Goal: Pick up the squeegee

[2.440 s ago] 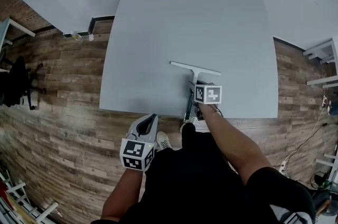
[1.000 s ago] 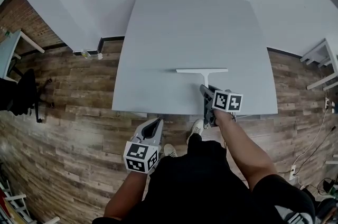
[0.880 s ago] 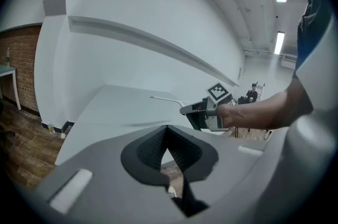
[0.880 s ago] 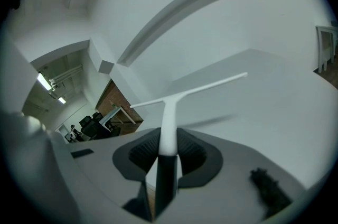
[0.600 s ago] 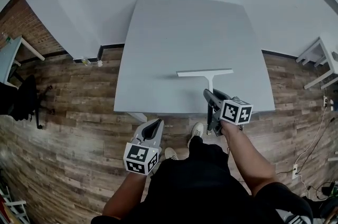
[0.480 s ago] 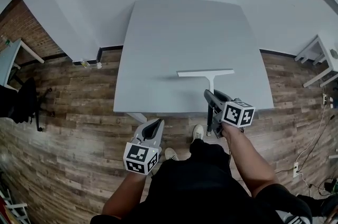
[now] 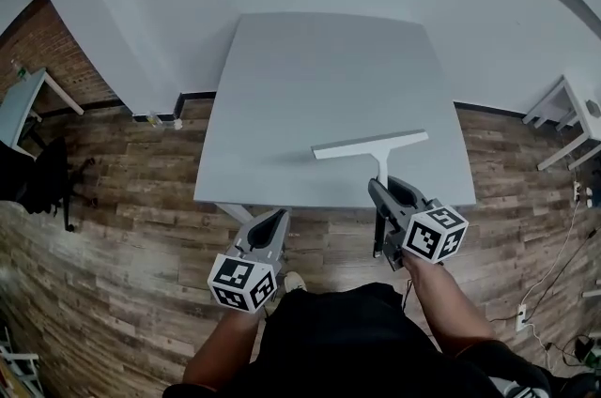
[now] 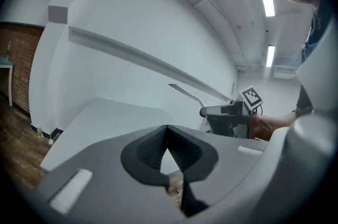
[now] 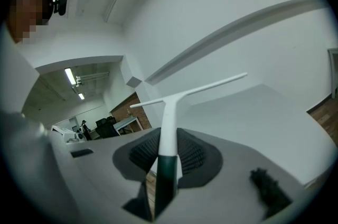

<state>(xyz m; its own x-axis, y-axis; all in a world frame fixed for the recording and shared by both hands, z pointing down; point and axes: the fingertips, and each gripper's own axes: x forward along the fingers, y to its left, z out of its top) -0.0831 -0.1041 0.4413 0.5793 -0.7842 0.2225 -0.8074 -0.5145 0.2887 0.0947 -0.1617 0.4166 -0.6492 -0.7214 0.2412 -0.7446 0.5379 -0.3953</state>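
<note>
Right gripper (image 7: pixel 383 191) clamped on squeegee (image 7: pixel 371 144) handle; blade ahead, over table (image 7: pixel 310 77); left gripper (image 7: pixel 277 216) closed, empty

The squeegee (image 7: pixel 369 145) is white with a dark grip, the table (image 7: pixel 310 77) pale grey, the floor (image 7: pixel 113 199) brown wood-grain.

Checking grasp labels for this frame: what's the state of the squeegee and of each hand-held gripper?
squeegee: clamped by its handle, held in the air above the table, blade end away from the person.
right hand-held gripper: shut on the squeegee's handle.
left hand-held gripper: shut, nothing between its jaws, off the table's near edge.
</note>
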